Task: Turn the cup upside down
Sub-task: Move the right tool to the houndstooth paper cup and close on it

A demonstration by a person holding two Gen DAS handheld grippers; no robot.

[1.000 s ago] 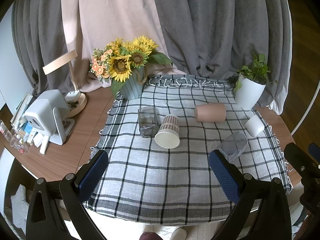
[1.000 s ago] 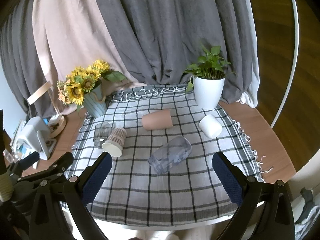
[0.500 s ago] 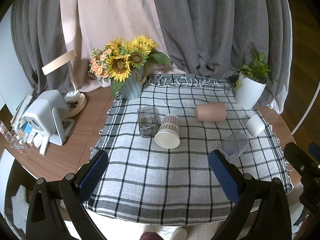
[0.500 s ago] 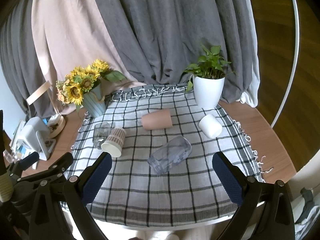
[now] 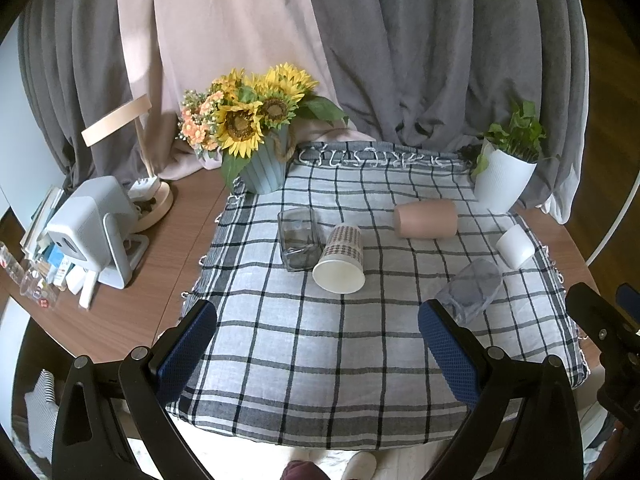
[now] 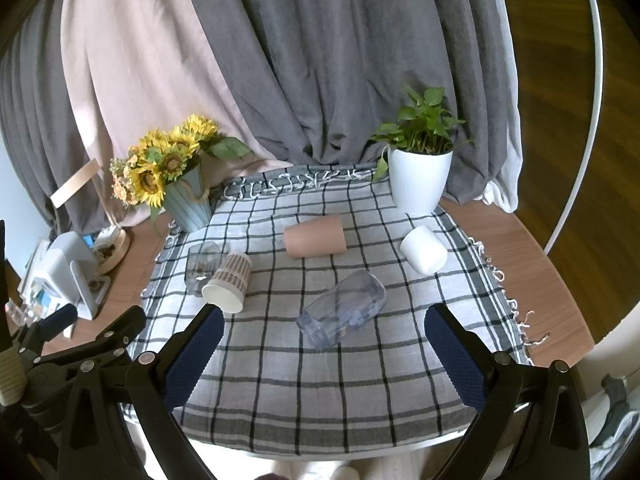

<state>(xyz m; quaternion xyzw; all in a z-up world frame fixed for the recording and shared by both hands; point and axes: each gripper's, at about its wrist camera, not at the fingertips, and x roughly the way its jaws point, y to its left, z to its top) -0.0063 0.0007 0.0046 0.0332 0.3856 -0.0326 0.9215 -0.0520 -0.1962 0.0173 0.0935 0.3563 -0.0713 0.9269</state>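
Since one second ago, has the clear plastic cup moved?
No. The clear plastic cup lies on its side, same place relative to the pink cup.

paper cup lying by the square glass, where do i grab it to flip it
Grip the paper cup across its patterned wall, about mid-length, coming from above. It lies on its side, open mouth toward the camera, so the jaws should close across its width. The square glass crowds its left side; the left gripper is open and nearest.

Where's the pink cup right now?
Pink cup lies on its side mid-cloth toward the back, between the patterned paper cup and the white planter.
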